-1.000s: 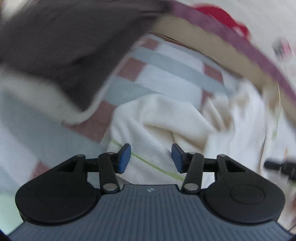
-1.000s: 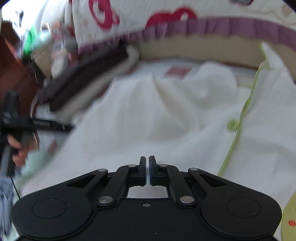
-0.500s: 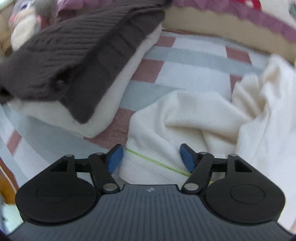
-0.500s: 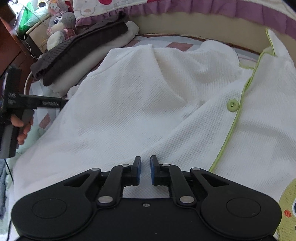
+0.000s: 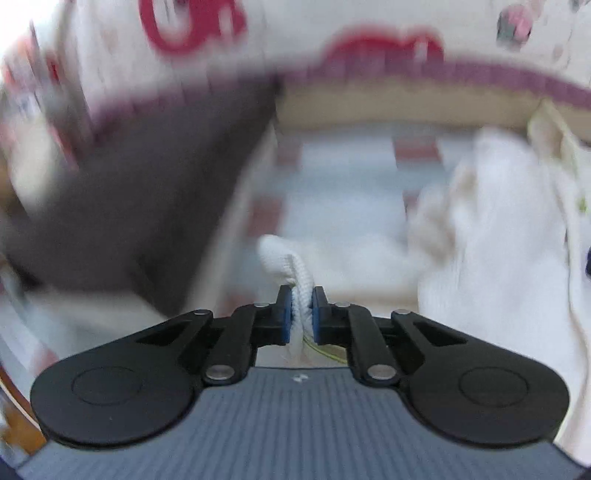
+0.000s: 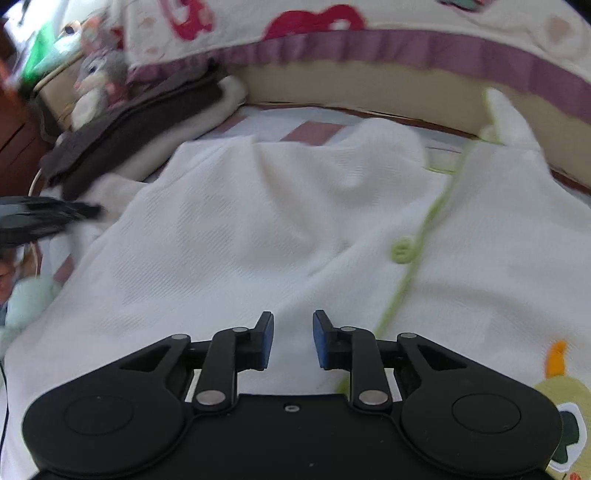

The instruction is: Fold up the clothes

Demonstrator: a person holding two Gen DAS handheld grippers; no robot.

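White waffle-knit shirt (image 6: 240, 236): your left gripper (image 5: 302, 314) is pinching its hem at lower centre, having just closed; right gripper (image 6: 293, 341) is opening, empty, needing a grasp next.

A shirt (image 6: 280, 236) is spread ahead of the right gripper (image 6: 293, 341) and beneath it. Left of it, a pile of folded clothes (image 6: 147, 125) is stacked, with what seems a soft toy (image 6: 98, 79) behind. A quilt (image 6: 406, 33) is heaped farthest back.
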